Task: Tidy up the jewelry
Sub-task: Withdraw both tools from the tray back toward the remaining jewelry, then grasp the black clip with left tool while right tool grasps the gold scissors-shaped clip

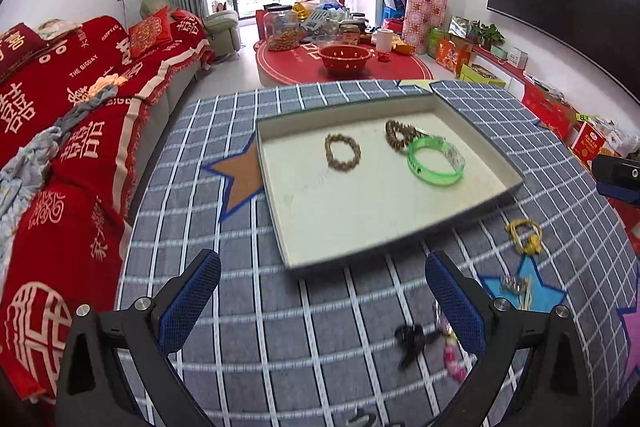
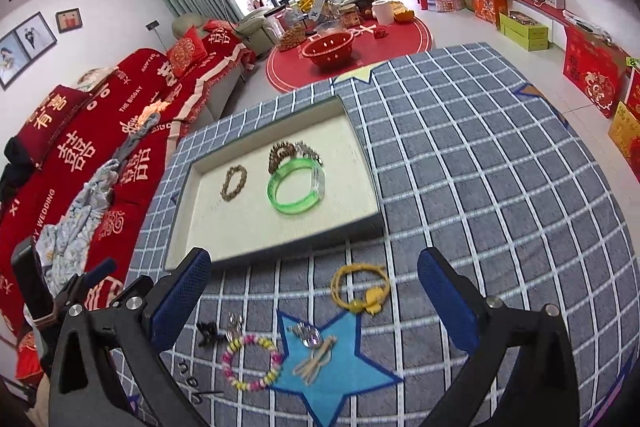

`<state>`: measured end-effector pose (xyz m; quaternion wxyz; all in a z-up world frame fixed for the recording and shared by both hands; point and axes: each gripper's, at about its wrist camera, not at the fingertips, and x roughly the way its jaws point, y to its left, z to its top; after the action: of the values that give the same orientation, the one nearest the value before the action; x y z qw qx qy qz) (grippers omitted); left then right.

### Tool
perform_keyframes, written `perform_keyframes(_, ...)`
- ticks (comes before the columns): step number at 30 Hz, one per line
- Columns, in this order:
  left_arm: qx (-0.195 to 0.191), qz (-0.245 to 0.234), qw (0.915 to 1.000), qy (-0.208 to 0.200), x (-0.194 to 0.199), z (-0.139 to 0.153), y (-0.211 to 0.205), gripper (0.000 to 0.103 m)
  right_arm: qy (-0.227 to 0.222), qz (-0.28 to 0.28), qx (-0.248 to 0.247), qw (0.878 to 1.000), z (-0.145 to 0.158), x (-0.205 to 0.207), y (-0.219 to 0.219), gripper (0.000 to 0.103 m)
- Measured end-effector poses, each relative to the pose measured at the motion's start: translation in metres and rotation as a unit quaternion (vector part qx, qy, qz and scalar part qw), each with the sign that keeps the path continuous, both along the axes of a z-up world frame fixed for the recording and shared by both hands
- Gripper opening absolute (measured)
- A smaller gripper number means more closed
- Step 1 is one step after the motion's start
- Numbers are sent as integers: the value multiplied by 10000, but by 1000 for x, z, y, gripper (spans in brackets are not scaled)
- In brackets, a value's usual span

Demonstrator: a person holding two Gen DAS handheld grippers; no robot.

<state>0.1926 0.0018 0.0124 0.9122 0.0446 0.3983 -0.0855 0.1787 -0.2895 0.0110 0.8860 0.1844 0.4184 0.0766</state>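
Right now both my claws gape wide and empty: left claw (image 1: 322,301), right claw (image 2: 314,293). Inside the tray (image 2: 362,187) on the checked worktop (image 2: 500,187) lie a green bangle (image 2: 297,189) and two beaded bracelets; a yellow cord bracelet (image 2: 362,287) sits just outside it.

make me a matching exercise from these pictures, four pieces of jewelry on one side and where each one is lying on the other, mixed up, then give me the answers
Things:
1. green bangle
2. yellow cord bracelet
3. pink and yellow bead bracelet
4. lone brown bead bracelet

Places:
A. on the checked cloth, between the tray and the blue star
B. in the tray, its left part
C. in the tray, against the darker bead bracelet
D. on the cloth, just left of the blue star

Pairs: 1-C, 2-A, 3-D, 4-B
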Motion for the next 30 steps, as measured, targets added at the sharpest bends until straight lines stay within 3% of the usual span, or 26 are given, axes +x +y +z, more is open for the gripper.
perform_keyframes(10, 270, -271, 9990, 217, -41, -37, -10, 103, 558, -87, -91, 9984, -41, -33, 4, 103)
perform_keyframes(27, 499, -593, 9964, 354, -35, -63, -21, 103, 987, -193, -906, 9908, -75, -49, 34, 102)
perform_keyframes(30, 478, -565, 9965, 390, -31, -67, -21, 103, 1017, -228, -1073, 9887, -78, -46, 41, 91)
